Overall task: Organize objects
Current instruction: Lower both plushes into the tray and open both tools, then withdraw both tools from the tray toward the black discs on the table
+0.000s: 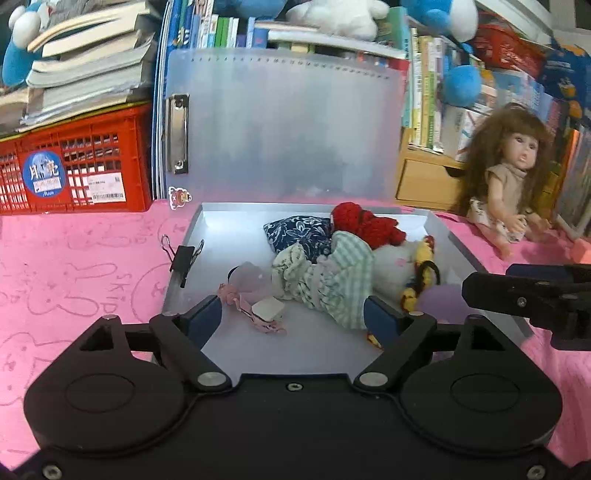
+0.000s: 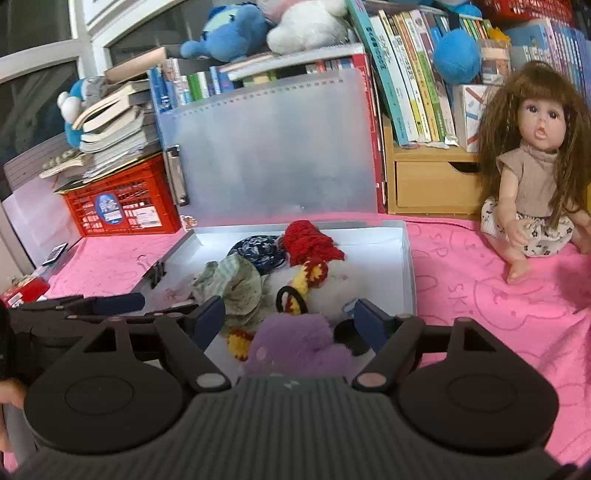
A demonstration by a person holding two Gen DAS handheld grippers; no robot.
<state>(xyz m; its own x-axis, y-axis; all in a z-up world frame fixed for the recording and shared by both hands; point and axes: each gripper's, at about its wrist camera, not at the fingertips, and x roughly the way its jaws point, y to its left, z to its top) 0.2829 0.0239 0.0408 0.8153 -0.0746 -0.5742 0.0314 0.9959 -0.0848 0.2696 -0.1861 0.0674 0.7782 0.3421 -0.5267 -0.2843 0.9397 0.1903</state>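
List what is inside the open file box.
Inside the file box: blue floral pouch, red knitted piece, green checked garment, white plush, small white box, purple fluffy item. Whatever lies beneath the pile is covered.

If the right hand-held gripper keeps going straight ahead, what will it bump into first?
Probably the fluffy purple toy, lying right between the open fingers of the right hand-held gripper. Beyond it sit the white plush and other toys in the open box. Depth is uncertain.

Setting: child's room in a home. Evidence: books (image 2: 402, 74) crammed on a wooden shelf, plush toys (image 2: 306, 26) on top, long-haired doll (image 2: 532, 177) seated on pink bunny-print cloth (image 2: 480, 291), red crate (image 1: 74, 170) under stacked books.
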